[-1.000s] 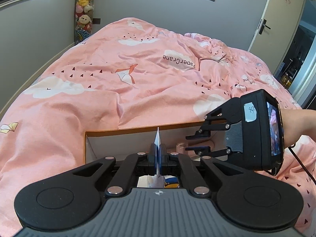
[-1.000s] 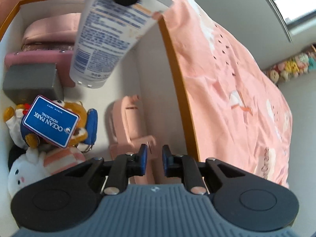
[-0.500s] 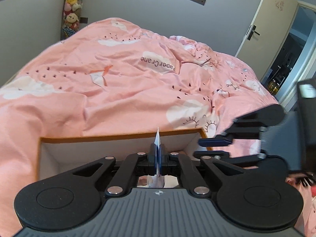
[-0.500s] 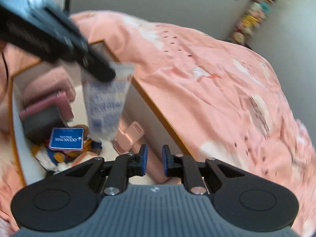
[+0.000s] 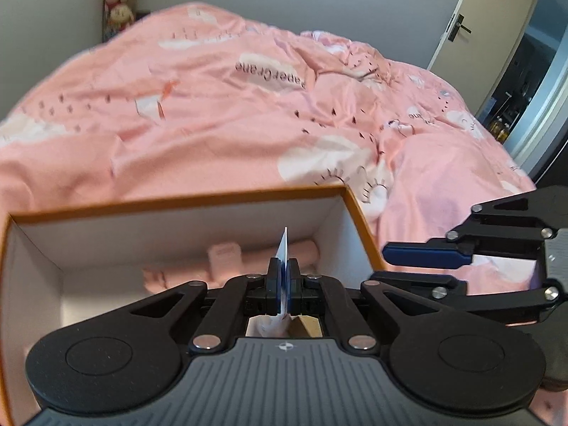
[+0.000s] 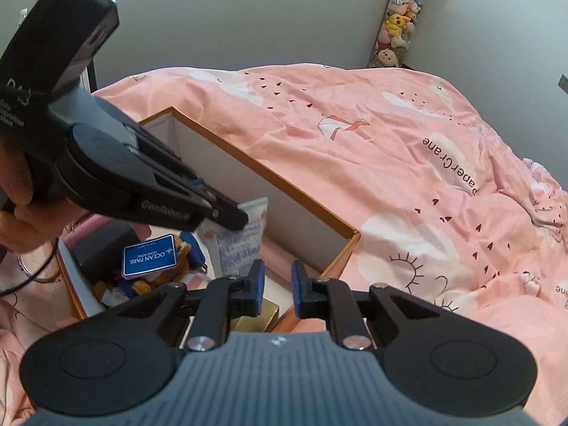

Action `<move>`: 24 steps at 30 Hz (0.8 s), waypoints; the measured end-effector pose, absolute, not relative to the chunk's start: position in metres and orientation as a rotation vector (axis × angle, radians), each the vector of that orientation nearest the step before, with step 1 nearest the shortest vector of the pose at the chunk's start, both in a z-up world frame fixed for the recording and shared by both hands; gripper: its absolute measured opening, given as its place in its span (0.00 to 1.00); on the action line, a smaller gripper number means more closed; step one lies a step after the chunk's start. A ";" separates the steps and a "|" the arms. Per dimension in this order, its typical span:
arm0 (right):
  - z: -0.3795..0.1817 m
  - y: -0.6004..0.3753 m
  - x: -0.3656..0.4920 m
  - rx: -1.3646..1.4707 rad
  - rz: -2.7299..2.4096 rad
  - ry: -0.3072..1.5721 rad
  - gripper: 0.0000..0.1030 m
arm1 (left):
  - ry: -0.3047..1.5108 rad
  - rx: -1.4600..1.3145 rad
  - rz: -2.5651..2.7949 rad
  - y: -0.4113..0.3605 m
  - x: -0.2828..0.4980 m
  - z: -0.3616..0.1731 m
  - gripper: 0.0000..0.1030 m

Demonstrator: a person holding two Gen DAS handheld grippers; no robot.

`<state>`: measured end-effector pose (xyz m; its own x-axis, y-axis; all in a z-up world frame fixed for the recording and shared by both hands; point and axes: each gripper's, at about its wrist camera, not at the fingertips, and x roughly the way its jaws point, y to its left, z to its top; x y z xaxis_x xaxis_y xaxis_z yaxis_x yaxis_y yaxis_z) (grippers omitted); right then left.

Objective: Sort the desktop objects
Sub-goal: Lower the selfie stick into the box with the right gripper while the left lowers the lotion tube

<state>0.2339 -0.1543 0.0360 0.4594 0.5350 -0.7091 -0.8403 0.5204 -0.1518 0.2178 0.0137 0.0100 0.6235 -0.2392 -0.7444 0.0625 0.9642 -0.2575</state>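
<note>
A bed under a rumpled pink quilt printed with clouds and paper cranes (image 5: 248,113) spreads beyond both tongs. On it, below them, sits an orange-rimmed white cardboard box (image 6: 269,177). The left tongs (image 5: 283,285) are clamped on the crimped end of a white squeeze tube with blue print (image 6: 241,245), which hangs inside the box above a blue "Ocean Park" card (image 6: 149,256) lying on plush toys. The right tongs (image 6: 277,285), slightly apart and empty, hover at the box's near corner, just beside the tube.
</note>
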 end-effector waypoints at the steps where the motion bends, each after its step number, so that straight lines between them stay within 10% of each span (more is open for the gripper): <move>1: 0.035 -0.155 0.234 -0.529 0.896 0.648 0.16 | 0.895 -0.240 -0.180 0.015 0.219 0.009 0.04; 13: 0.032 -0.166 0.232 -0.481 0.875 0.645 0.16 | 1.091 -0.646 -0.245 0.043 0.236 -0.015 0.08; 24: 0.030 -0.164 0.231 -0.483 0.881 0.640 0.16 | 1.056 -0.416 -0.202 0.020 0.236 0.001 0.15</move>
<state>0.2309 -0.1642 0.0295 0.4738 0.5498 -0.6879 -0.8241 0.5523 -0.1262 0.2360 0.0200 0.0011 0.4835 -0.3564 -0.7995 -0.0360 0.9045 -0.4250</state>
